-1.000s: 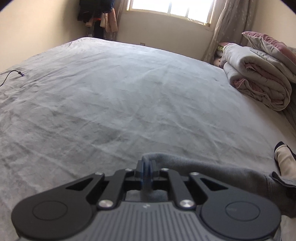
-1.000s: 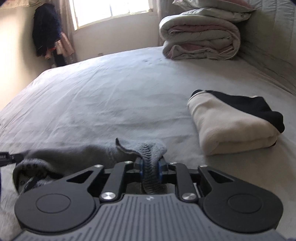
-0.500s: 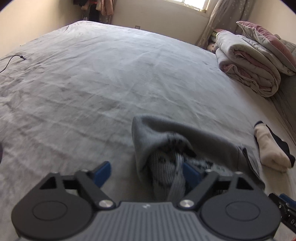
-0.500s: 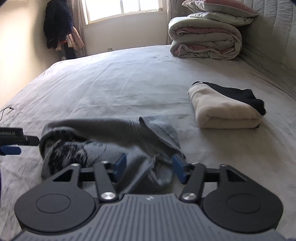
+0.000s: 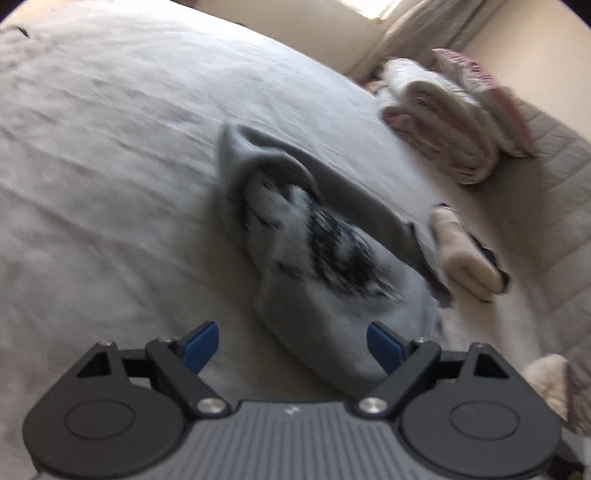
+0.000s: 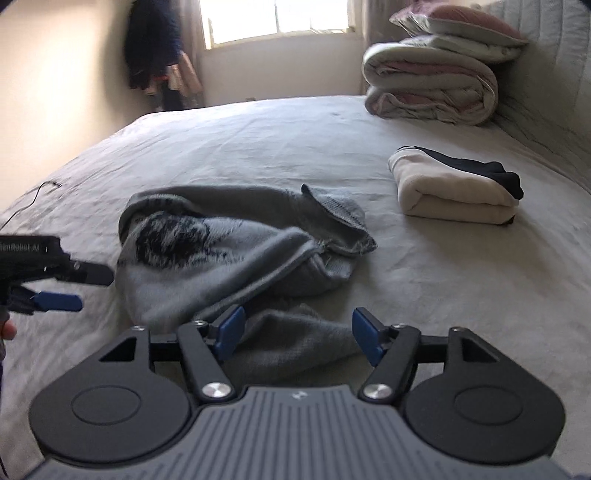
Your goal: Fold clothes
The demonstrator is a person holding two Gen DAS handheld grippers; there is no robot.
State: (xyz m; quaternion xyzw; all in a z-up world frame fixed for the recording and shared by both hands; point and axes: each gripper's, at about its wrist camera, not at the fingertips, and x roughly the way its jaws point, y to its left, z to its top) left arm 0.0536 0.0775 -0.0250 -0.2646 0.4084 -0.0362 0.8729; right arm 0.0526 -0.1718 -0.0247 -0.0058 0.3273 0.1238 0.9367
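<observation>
On the bed (image 6: pixel 258 147), near the middle of its grey cover, the grey sweater (image 6: pixel 236 251) lies in a loose heap with its black-and-white patterned panel facing up and one ribbed edge turned over at its 2 o'clock side. In the right wrist view, the right tool (image 6: pixel 297 334) sits at the 6 o'clock edge of the sweater; its jaws are opening, the blue pads (image 6: pixel 229 330) stand apart, and a fold of the sweater lies between them without being pressed. The left tool (image 5: pixel 291 343) is spread wide, with the near end of the sweater lying beyond and between its blue pads, neither pad pressing on it. In the right wrist view this left tool appears at 9 o'clock of the sweater, just beside the heap. A folded cream-and-black garment (image 6: pixel 454 192) rests at 2 o'clock of the sweater, apart from it. A rolled quilt (image 6: pixel 428 85) with pillows (image 6: pixel 461 22) on top lies farther back at 1 o'clock, against the headboard. A thin cable (image 6: pixel 33 195) lies on the cover at 10 o'clock. The left wrist view is blurred.
</observation>
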